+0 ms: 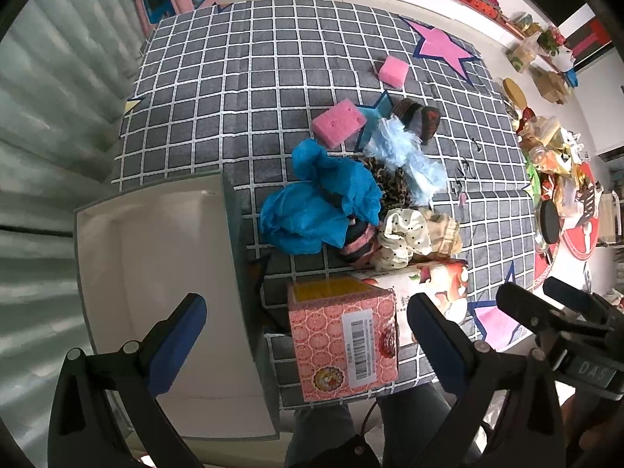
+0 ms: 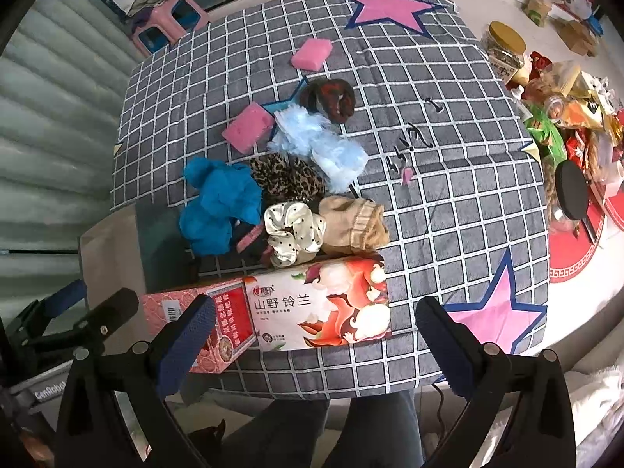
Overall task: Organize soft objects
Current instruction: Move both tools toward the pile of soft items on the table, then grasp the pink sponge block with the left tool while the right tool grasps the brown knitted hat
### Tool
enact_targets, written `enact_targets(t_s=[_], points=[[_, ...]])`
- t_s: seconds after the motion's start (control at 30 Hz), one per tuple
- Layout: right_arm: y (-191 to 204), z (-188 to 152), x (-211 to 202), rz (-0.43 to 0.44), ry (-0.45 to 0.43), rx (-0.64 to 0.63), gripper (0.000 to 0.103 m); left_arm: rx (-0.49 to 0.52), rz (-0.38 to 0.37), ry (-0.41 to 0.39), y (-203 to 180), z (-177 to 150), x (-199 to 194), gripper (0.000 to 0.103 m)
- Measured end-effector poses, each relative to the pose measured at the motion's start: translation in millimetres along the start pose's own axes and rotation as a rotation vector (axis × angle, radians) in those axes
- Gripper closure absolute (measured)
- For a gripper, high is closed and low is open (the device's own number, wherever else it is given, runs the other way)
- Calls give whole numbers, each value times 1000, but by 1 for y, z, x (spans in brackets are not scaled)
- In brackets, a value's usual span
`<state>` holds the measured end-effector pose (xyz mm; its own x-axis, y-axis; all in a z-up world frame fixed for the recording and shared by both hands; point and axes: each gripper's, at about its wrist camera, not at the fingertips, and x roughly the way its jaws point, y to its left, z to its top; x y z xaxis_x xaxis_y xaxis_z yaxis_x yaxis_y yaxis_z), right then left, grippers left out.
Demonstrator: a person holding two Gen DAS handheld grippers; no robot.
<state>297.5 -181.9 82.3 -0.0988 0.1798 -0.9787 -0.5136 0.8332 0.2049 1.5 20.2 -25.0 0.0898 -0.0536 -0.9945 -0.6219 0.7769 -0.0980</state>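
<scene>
Centrally, on a grey checked cloth [image 2: 448, 234] with pink stars: a heap of soft objects. Blue crumpled cloth [image 1: 319, 199] at the heap's left, touching a leopard-print scrunchie [image 2: 286, 179]; pale blue fluffy piece [image 2: 319, 144] just beyond, against a dark red-brown scrunchie [image 2: 329, 97]. Cream dotted scrunchie [image 2: 292, 234] beside a beige sock [image 2: 353, 222], both touching the far edge of a printed tissue box [image 2: 323, 304]. Pink-and-black item [image 1: 357, 243] partly hidden under the blue cloth. Two pink sponges apart from the heap: nearer sponge [image 1: 337, 121] just beside the fluffy piece, farther sponge [image 1: 394, 71] alone near a star. Pink patterned box [image 1: 343, 347], top open, against the tissue box at the near table edge. White bin [image 1: 156, 273], beside the table on the left, below the left gripper [image 1: 308, 335]. Both grippers above the near edge, fingers spread wide, nothing between them: left before the pink box, right gripper [image 2: 316, 335] before the tissue box. Cluttered packets and jars [image 2: 565, 97] at far right.
</scene>
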Motion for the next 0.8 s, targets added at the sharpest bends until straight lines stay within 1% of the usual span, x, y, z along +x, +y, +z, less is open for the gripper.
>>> enact_targets(t_s=[0.17, 0.23, 0.33, 0.57, 0.73, 0.8], points=[[-9, 7, 8, 3, 44, 10, 0, -6, 16, 0, -5, 10, 8, 0], [-14, 13, 11, 9, 53, 7, 0, -12, 27, 11, -6, 16, 9, 0], [-20, 26, 15, 18, 58, -2, 0, -17, 51, 3, -9, 29, 12, 0], [-30, 73, 30, 40, 42, -35, 0, -23, 91, -10, -19, 80, 32, 0], [-39, 108, 48, 61, 58, -31, 0, 16, 190, 6, -33, 123, 63, 0], [-44, 123, 57, 68, 64, -24, 0, 7, 186, 24, -34, 136, 77, 0]])
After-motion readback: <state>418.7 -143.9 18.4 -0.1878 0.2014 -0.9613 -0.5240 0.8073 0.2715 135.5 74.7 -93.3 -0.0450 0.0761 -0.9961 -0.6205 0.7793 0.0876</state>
